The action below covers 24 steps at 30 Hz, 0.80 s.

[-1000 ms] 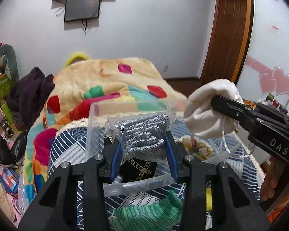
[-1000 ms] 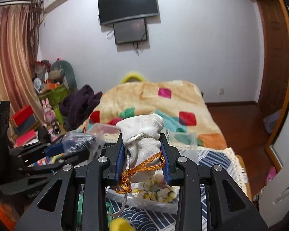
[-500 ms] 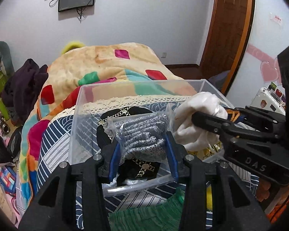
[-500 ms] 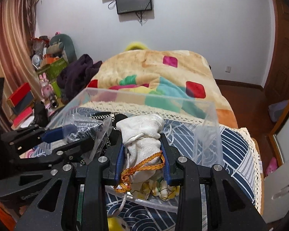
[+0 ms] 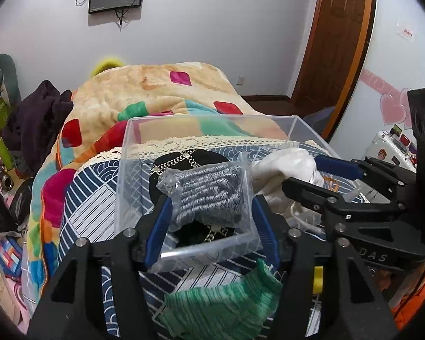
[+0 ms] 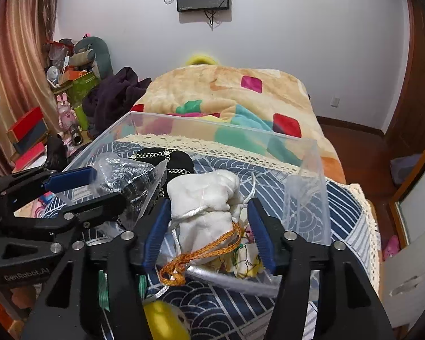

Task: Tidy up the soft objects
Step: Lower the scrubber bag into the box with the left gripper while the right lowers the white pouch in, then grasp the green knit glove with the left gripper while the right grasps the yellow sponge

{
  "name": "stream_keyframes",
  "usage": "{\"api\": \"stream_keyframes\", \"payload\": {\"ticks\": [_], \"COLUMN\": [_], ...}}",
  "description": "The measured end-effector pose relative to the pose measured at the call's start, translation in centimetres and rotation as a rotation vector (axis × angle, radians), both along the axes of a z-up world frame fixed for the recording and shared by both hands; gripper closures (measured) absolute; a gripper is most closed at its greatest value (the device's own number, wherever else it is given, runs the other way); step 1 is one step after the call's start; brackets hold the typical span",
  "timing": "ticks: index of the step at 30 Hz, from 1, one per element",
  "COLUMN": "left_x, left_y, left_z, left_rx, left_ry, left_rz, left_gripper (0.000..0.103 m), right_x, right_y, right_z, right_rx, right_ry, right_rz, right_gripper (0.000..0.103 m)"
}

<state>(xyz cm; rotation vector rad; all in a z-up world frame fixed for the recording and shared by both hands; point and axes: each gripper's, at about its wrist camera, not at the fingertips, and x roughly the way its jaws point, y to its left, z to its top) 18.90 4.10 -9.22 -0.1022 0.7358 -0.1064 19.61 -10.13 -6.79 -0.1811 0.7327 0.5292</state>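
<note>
A clear plastic bin (image 5: 167, 252) (image 6: 317, 175) stands on the blue patterned cloth. My left gripper (image 5: 209, 209) is open, its jaws wide apart, and a bagged grey knit item (image 5: 209, 195) (image 6: 121, 175) rests between them over the bin. My right gripper (image 6: 206, 221) (image 5: 303, 175) is open too; a white drawstring pouch (image 6: 206, 198) (image 5: 286, 164) with an orange cord (image 6: 201, 257) sits between its fingers inside the bin. A black item with gold chain (image 5: 189, 155) (image 6: 170, 155) and a floral cloth (image 6: 246, 263) lie in the bin.
A green knit sock (image 5: 221, 308) lies on the cloth in front of the bin, with a yellow item (image 6: 164, 323) beside it. A colourful blanket (image 5: 155, 93) covers the bed behind. Dark clothes (image 5: 34, 119) and clutter are at the left, a wooden door (image 5: 334, 42) at the right.
Both grippers lowered into the bin with their items. Both sets of jaws have opened from around the bag and the pouch, which now rest loose in the bin.
</note>
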Motion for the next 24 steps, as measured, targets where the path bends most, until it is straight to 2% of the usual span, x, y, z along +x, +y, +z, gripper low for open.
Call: {"api": "stream_keyframes", "payload": {"ticks": [4,9,13,17,24], "left_x": [-1.2,-3.5,-4.8,-6.0,-7.0], "left_y": [0.0,-0.3,-0.2,0.1,0.6], "left_z": [0.9,2.5,3.2,3.2,0.8], "left_rx": [-0.001,0.037,0.026,0.022,0.037], "left_ry": [-0.026,-0.095,-0.114,-0.117,-0.056], "left_rz": [-0.006,0.005,0.001,0.010,0.025], "left_gripper": [0.044,0.032,0.024,0.016,0.014], "right_x": [-0.8,-1.8,-3.1,-4.3,-5.6], "right_y": [-0.7,-1.6,-2.2,-2.8,-3.9], "right_z": [0.8,2.2,3.2,3.6,2.0], "right_rx": [0.010,0.035,0.060,0.076,0.090], "right_ry": [-0.034,-0.081,-0.132,-0.159,-0.131], "right_rz": [-0.010,-0.028,-0.045,-0.055,-0.070], "right_gripper": [0.037,0.032,0.022,0.020,0.018]}}
